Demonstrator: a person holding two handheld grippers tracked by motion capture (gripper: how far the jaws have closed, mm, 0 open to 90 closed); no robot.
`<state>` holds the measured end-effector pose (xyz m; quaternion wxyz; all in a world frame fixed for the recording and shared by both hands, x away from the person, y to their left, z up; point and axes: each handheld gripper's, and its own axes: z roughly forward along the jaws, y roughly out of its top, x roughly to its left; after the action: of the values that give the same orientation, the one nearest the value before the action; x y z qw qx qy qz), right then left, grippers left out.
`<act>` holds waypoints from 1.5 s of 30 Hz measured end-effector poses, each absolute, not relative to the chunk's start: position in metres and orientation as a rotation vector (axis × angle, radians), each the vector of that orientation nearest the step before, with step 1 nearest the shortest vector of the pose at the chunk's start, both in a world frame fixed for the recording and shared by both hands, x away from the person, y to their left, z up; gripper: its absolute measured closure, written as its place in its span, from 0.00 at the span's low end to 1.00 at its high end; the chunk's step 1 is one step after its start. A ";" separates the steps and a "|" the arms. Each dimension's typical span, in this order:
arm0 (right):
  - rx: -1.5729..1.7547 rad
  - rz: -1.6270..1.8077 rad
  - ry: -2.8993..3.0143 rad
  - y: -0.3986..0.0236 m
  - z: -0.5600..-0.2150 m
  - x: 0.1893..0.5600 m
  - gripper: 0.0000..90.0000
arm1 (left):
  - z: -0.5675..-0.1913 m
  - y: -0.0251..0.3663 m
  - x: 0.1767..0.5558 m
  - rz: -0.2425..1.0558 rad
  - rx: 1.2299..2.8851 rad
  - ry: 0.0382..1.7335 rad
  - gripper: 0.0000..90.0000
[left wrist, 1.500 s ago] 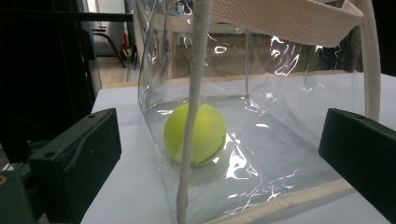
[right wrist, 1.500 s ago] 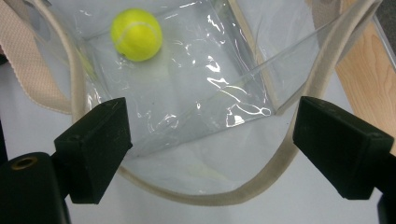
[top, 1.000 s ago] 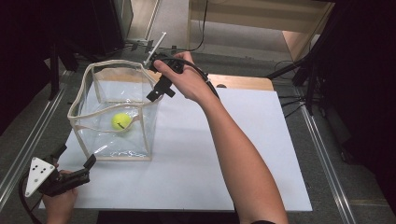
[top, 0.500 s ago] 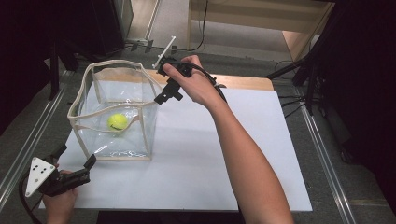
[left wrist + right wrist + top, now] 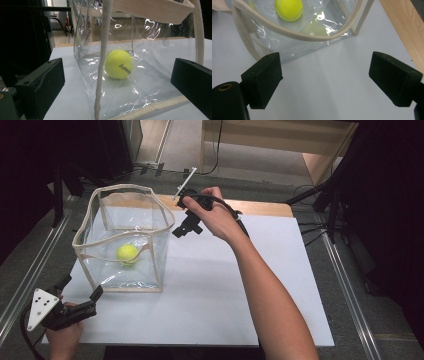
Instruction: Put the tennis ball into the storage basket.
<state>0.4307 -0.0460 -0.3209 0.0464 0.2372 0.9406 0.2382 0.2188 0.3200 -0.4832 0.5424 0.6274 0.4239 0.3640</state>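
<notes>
Tennis ball (image 5: pixel 127 253) lay on floor of clear bag (image 5: pixel 159 251) on white table (image 5: pixel 240 285). Right gripper (image 5: pixel 182 231), jaws spread, empty, hovered beside bag's far corner. Left gripper (image 5: pixel 80 289), jaws spread, faced bag's near side. Likely next: steady bag, reach in.

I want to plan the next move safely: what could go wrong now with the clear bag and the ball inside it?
1. The clear bag has soft walls and a sagging rim; a push from the open right tool, beside it, could fold or tip it.
2. The tennis ball lies loose inside and may roll.
3. The open left tool could snag the bag's corner.
</notes>
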 end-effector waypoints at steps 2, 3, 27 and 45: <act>0.717 0.729 2.869 -0.049 -0.323 0.429 0.12 | -0.483 0.320 0.219 0.861 1.488 1.006 0.00; 0.728 0.727 2.865 -0.049 -0.324 0.428 0.12 | -0.483 0.320 0.219 0.861 1.487 1.005 0.00; 0.772 0.816 2.827 -0.082 -0.361 0.398 0.12 | -0.483 0.320 0.219 0.867 1.493 1.008 0.00; 0.835 0.905 2.744 -0.105 -0.377 0.376 0.12 | -0.483 0.320 0.219 0.868 1.499 1.004 0.00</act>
<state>0.3757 -0.1052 -0.3768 0.0668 0.2769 0.9104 0.3001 0.2185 0.3198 -0.4832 0.5395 0.6306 0.4221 0.3649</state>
